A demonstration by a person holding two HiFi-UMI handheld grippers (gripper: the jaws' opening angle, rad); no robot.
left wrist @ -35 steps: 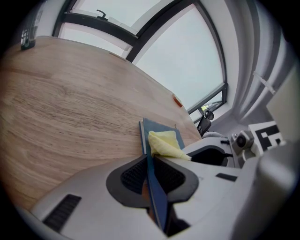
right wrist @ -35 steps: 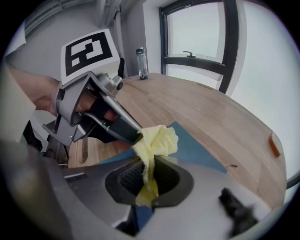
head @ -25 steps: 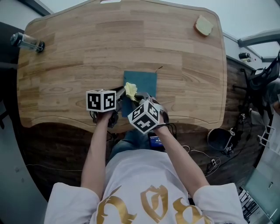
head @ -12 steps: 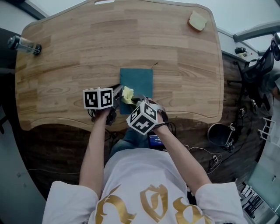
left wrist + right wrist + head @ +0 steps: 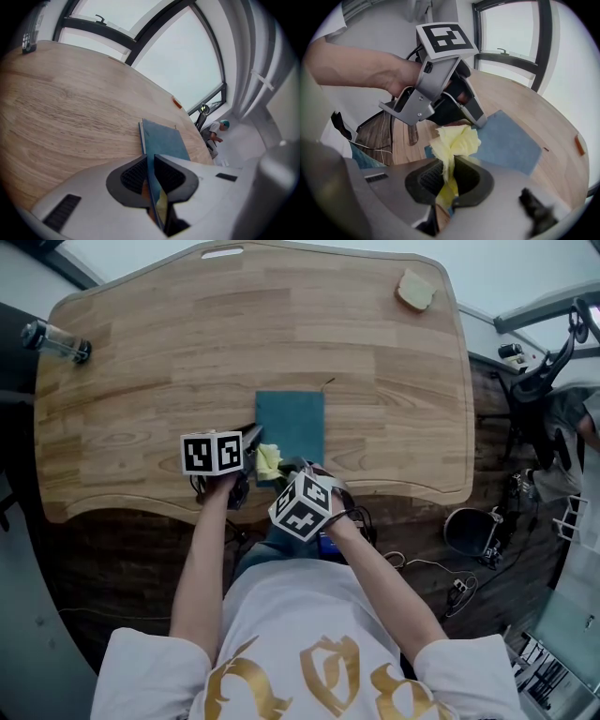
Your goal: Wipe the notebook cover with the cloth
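Our left gripper [image 5: 254, 437] is clamped on the notebook [image 5: 292, 418] at its near-left edge, and our right gripper [image 5: 281, 468] is pinched on the yellow cloth [image 5: 268, 461] just beside it, per the head view. Left gripper view: the cover edge sits between the pads, so we'd hold firm without lifting. Right gripper view: the wad's over that near corner, so we'd press down and sweep far-right, overlapping.

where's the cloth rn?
Head view, centre, near the table's front edge: the yellow cloth is pinched in the right gripper, over the notebook's near-left corner, beside the left gripper clamping that edge.
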